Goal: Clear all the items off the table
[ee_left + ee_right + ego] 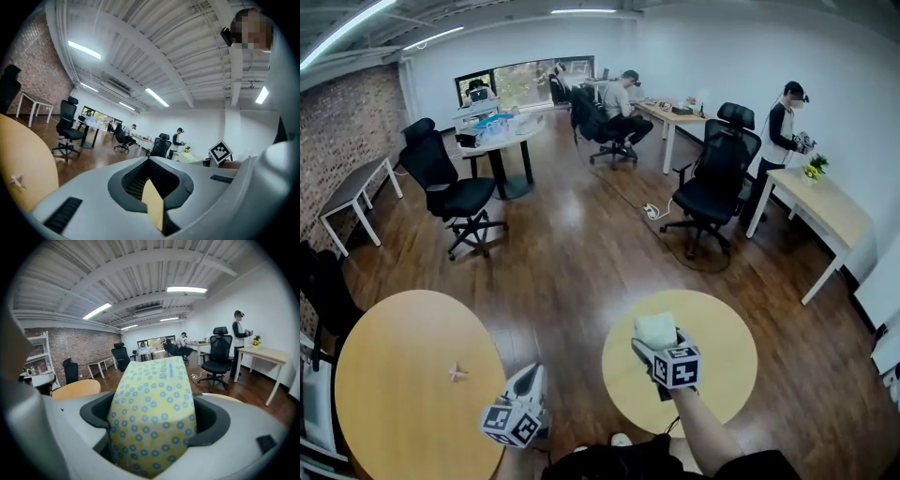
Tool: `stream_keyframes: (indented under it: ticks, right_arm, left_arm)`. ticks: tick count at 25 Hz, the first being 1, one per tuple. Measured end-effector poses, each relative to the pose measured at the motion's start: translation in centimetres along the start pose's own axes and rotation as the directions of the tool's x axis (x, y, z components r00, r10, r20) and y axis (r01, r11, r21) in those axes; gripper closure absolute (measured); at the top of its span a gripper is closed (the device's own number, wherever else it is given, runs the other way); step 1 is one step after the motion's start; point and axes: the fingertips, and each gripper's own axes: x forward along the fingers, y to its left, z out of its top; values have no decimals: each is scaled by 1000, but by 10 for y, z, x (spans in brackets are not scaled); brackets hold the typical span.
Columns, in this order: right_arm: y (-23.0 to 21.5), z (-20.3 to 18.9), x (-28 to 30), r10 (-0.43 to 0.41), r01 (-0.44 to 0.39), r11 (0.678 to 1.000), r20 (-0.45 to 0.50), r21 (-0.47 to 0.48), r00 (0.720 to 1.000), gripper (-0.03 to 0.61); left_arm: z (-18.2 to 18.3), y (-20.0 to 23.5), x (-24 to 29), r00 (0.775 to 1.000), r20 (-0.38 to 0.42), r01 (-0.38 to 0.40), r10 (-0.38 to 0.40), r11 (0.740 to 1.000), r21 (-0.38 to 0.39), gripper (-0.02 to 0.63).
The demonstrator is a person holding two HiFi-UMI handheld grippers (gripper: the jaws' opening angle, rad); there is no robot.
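Observation:
My right gripper (661, 349) is shut on a soft pack of tissues (655, 327), yellow with blue dots. It holds the pack above the small round table (722, 347). In the right gripper view the tissue pack (152, 413) fills the space between the jaws. My left gripper (528, 379) hangs just off the right edge of the large round wooden table (394, 375) with its jaws together and nothing in them. A small pale object (457, 373) lies on that table, left of the left gripper. The left gripper view also shows the small pale object (17, 180).
A black office chair (450, 192) stands beyond the large table and another chair (717, 178) beyond the small one. A light desk (825, 211) is at the right wall, with a person (783, 127) standing by it. Wooden floor separates the two round tables.

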Motion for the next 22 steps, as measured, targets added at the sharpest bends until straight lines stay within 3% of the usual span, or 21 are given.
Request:
stream_keyframes:
  ticks: [2,7,16,19,22]
  right_arm:
    - [-38,-15,-16,-85,85,996,-12,42,996,98]
    - [-100,-54,-59,-212,213,968,-25,132,977,97]
    - [-190,-132,-154,-426,438,850,-108,292,898,97]
    - [-201,-152,-161,-441,463,830,-142,312,886,97]
    - [-210,-170,-158,-442,475,822,-173,313,880,97]
  left_arm:
    - [-11,-19,20,996,-41,75,-75,997,2,623]
    - [-33,-39,65,983,-91,157,-159,987,-30,623]
    - [-90,-139,120,878,-221,415,-424,906,-89,623]
    - [-104,-149,124,858,-263,429,-441,897,-104,623]
    - [-120,-148,130,861,-291,403,-418,908,-112,623]
